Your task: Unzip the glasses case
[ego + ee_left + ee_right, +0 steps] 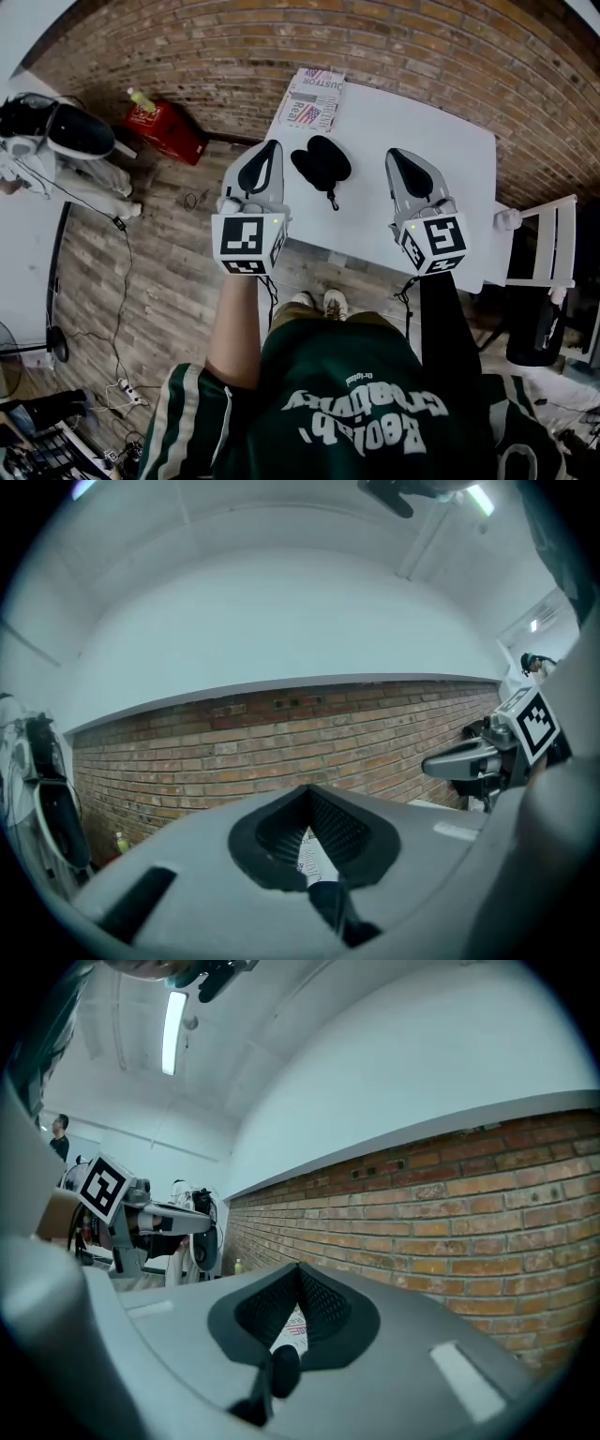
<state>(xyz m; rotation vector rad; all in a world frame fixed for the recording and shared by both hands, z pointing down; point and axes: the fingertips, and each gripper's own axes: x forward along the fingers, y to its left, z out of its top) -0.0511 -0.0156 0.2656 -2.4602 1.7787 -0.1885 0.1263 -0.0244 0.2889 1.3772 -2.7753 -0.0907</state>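
Black glasses case (322, 161) at mid-tabletop (422, 122), nearer the left edge, pull tab (331, 200) pointing toward the near edge. Flanked by left gripper (270, 150) and right gripper (400, 157), held level and apart from the case, jaws of each closed together on nothing. Printed booklet (314, 98) at the far left corner.
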